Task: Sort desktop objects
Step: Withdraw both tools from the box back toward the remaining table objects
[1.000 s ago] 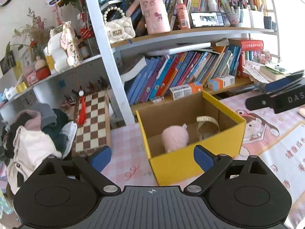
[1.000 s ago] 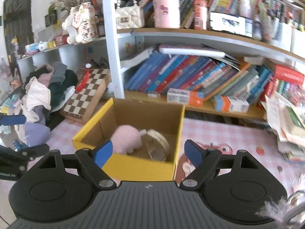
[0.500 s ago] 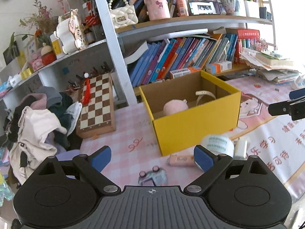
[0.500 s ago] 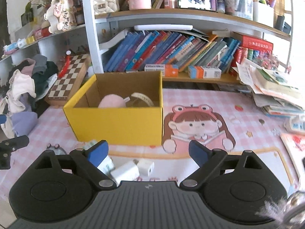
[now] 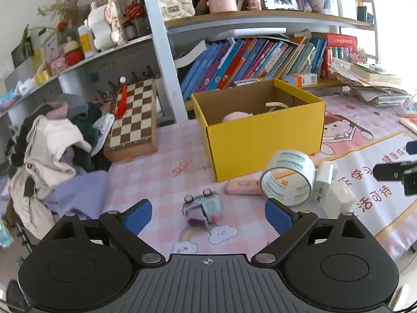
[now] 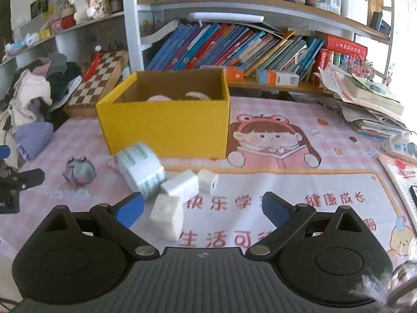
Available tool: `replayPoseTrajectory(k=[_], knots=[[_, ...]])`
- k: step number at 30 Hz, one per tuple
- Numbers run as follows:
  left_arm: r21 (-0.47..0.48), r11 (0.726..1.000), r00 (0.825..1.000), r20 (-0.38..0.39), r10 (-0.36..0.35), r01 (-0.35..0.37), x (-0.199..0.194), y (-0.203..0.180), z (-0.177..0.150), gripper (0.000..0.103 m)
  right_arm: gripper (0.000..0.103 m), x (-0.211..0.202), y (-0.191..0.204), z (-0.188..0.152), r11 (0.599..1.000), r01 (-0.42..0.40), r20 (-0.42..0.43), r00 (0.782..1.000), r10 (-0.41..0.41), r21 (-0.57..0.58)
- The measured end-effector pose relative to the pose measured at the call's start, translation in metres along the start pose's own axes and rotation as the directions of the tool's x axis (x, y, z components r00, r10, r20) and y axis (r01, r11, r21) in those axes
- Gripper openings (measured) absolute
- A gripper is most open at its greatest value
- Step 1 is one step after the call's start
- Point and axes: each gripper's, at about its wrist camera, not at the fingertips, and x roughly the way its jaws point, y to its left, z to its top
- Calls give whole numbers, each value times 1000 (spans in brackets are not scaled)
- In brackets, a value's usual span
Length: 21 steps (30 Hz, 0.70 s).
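Note:
A yellow cardboard box (image 5: 263, 140) (image 6: 166, 127) stands on the pink mat, with a pink plush (image 5: 235, 116) and a tape measure (image 5: 276, 104) inside. In front of it lie a clear tape roll (image 5: 288, 181) (image 6: 140, 169), a pink eraser (image 5: 243, 184), a small grey toy car (image 5: 204, 206) (image 6: 79, 172) and white charger blocks (image 5: 337, 199) (image 6: 168, 215). My left gripper (image 5: 208, 214) is open and empty, just short of the toy car. My right gripper (image 6: 203, 208) is open and empty, over the white blocks.
A chessboard (image 5: 134, 120) and a heap of clothes (image 5: 52, 146) lie at the left. Bookshelves (image 6: 234, 49) stand behind the box. A stack of papers (image 6: 370, 104) and a power strip (image 6: 401, 147) are at the right.
Both grippers have pulled back and down from the box. The tape roll, toy car, eraser and white blocks have come into view in front of the box.

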Motion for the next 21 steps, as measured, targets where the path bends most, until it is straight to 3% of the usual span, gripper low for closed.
replayPoseTrajectory(k=[10,21], knots=[[-11,999,998,-39,-41,40,-3,-11,-21,96,99,0,18,-16,996,-62,-42,997,59,-65],[-54,998,995,-100,-14,8,0,-8,-33,96,98,2,27,-24,988,-108,-78,992,100,-111]])
